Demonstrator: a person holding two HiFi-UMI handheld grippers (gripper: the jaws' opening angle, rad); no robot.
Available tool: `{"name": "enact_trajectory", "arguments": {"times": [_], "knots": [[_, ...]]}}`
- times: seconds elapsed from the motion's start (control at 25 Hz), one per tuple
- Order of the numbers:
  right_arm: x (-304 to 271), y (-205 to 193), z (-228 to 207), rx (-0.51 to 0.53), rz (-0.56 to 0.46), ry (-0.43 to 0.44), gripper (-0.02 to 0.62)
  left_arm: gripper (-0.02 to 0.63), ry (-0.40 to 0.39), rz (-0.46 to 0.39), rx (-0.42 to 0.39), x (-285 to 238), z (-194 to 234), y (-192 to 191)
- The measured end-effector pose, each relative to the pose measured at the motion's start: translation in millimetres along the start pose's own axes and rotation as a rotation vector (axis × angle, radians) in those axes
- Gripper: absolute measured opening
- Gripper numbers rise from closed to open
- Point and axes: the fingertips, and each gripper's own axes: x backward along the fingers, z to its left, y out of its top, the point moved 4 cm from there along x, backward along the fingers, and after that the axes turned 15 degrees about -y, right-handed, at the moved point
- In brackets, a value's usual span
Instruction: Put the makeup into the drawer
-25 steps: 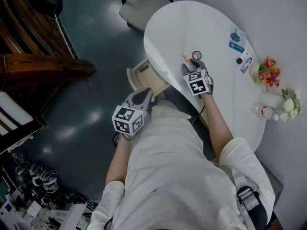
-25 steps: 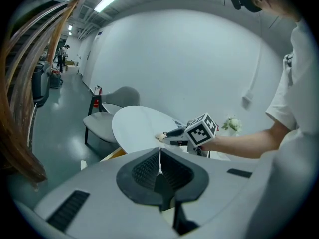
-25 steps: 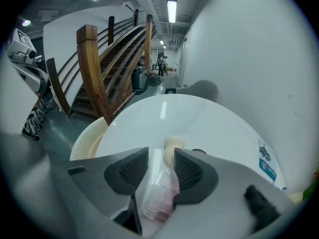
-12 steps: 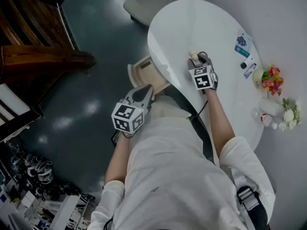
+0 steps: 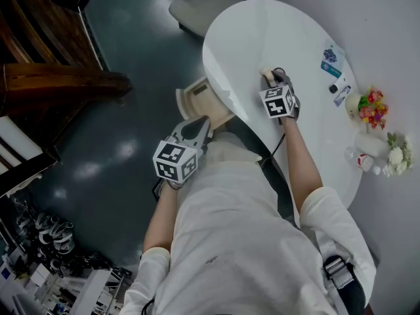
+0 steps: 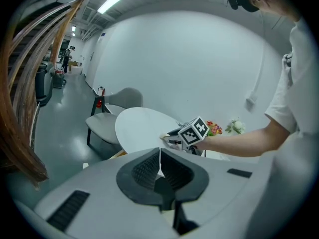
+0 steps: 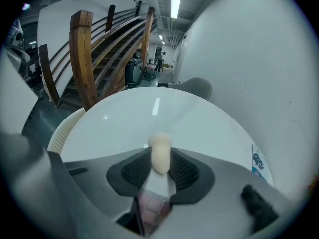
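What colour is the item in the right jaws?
Cream sponge, best in right gripper view; its jaws have just been closing on it.

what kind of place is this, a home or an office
Probably an office or lobby, not a home: ceiling strip lights along a corridor, a big wooden staircase, a polished floor and a white table.

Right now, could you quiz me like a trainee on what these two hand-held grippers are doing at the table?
1. True or false: the left gripper holds something.
2. What sits between the right gripper's fingers? A beige makeup item; B flower; C pen.
3. Which gripper is over the white table?
Key: 1 false, shut and empty. 2 A; the fingers have just been closing and now press on it. 3 the right.
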Motion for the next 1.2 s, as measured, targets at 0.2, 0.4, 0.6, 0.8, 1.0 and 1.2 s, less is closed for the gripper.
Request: {"name": "enact_trajectory", "arguments": {"times": [0.2,0.4,0.6,0.8,1.0,1.2], "knots": [[11,7,1,-0.024,-0.012,-0.001,0.118,0.011,-0.004,-0.008,-0.010,11,0,2],[31,17,6,-0.031,-0.047,-0.008,0.117,0.011,-0.007,-0.002,-0.008,20,1,-5],[55,22,17,-0.019,-0.077,-0.001,0.117,0.011,-0.019,-0.005,-0.014,29,0,-10],[75,21,33,-0.014,-0.094,0.011,0.115,0.011,-0.025,-0.011,-0.008,42,1,-17],[84,19,58,-0.023,-0.104,0.046,0.115,0.011,-0.028,-0.012,0.017,54,6,-26],[90,23,89,-0.027,-0.115,0.098,0.115,0.011,-0.024,-0.018,0.027,62,11,-31]]}}
